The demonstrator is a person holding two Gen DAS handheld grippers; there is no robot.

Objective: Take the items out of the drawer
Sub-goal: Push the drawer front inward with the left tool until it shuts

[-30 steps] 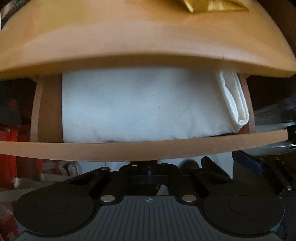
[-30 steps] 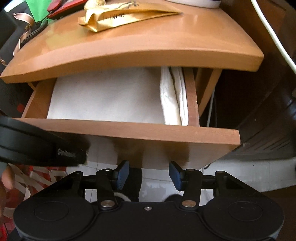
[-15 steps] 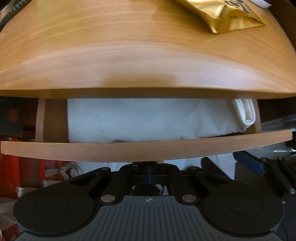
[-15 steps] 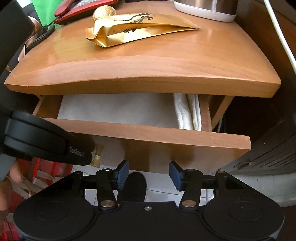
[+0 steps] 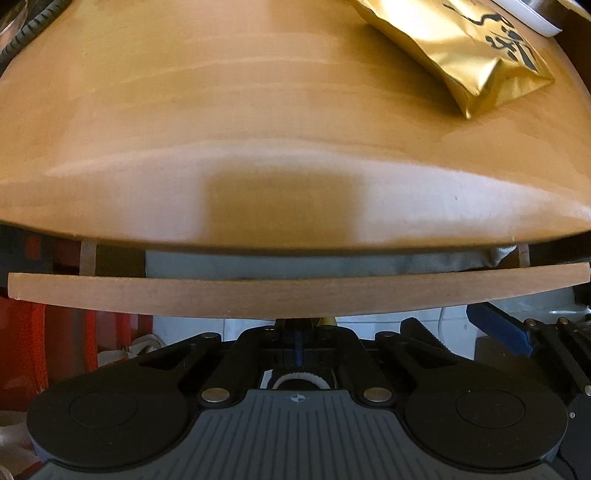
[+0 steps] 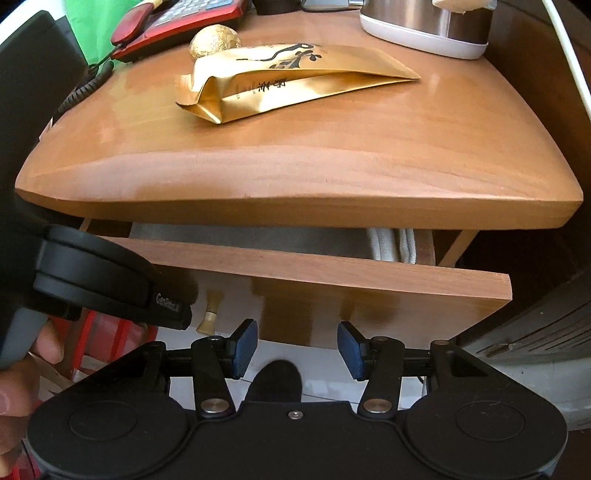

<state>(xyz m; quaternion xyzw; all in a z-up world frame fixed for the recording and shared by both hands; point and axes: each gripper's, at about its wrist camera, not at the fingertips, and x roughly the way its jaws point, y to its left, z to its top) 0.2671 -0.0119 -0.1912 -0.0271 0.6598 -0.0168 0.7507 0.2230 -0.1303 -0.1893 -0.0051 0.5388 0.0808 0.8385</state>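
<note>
The wooden drawer (image 5: 295,293) (image 6: 332,273) of the bedside table stands only a narrow gap open. A folded white cloth (image 5: 332,264) (image 6: 391,243) lies inside, mostly hidden under the tabletop. My left gripper (image 5: 299,325) is shut on the drawer's small brass knob (image 5: 327,320) (image 6: 208,310), its fingertips hidden under the drawer front. My right gripper (image 6: 297,349) is open and empty, its blue pads (image 6: 245,345) just below and in front of the drawer front.
On the tabletop (image 6: 332,147) lie a gold foil pouch (image 6: 288,81) (image 5: 461,48), a gold ball (image 6: 214,38), a red telephone (image 6: 177,26) with a coiled cord, and a steel appliance (image 6: 424,26). Red items (image 5: 55,343) stand on the floor at left.
The drawer has slid inward from wide open to a narrow gap, with the left gripper on its knob. The cloth has gone mostly out of sight. Both cameras now look higher at the tabletop.
</note>
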